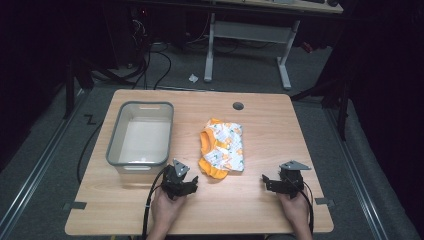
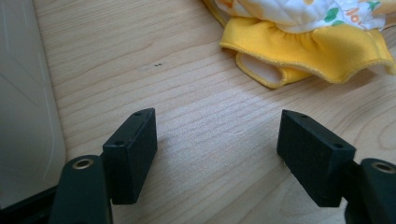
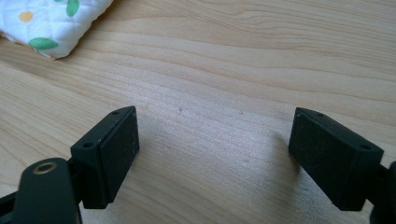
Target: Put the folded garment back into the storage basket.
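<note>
The left gripper [image 2: 217, 154] has its jaws spread wide over bare counter [image 2: 196, 93], holding nothing; the yellow-trimmed printed garment [image 2: 308, 51] lies ahead and to their right, the grey bin [image 2: 23, 116] at their left. The right gripper [image 3: 215, 154] likewise gapes empty, the garment's corner [image 3: 51, 23] lying ahead-left.

The light wooden worktop [image 1: 260, 200] carries a grey plastic tub [image 1: 112, 142] on its left half and a folded yellow-and-white printed cloth garment [image 1: 222, 147] near the middle, the two apart. A small dark round hole [image 1: 238, 106] sits near the worktop's far edge.
</note>
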Motion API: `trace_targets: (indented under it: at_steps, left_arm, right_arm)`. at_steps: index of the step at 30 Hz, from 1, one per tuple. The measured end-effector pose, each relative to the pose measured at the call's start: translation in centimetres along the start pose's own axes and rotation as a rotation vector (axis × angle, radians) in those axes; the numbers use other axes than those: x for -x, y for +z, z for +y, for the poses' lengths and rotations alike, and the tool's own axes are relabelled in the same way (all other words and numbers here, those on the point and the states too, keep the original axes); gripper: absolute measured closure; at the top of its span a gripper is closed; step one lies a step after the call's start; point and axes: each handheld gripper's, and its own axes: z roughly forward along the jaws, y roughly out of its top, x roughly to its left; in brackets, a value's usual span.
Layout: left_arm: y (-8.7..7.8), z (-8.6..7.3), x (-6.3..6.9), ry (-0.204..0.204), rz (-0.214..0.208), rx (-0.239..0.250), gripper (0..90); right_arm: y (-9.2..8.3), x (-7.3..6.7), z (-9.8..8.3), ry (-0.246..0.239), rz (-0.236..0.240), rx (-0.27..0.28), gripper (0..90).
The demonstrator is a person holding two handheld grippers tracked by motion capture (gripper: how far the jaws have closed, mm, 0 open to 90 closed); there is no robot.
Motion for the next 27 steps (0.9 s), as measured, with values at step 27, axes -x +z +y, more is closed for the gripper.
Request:
trace_targets:
  at_steps: [27]
  left_arm:
    - [-0.03, 0.04, 0.07, 0.016, -0.021, -0.01, 25.5]
  right_arm:
    - [-0.02, -0.02, -0.01, -0.002, 0.004, 0.0, 16.4]
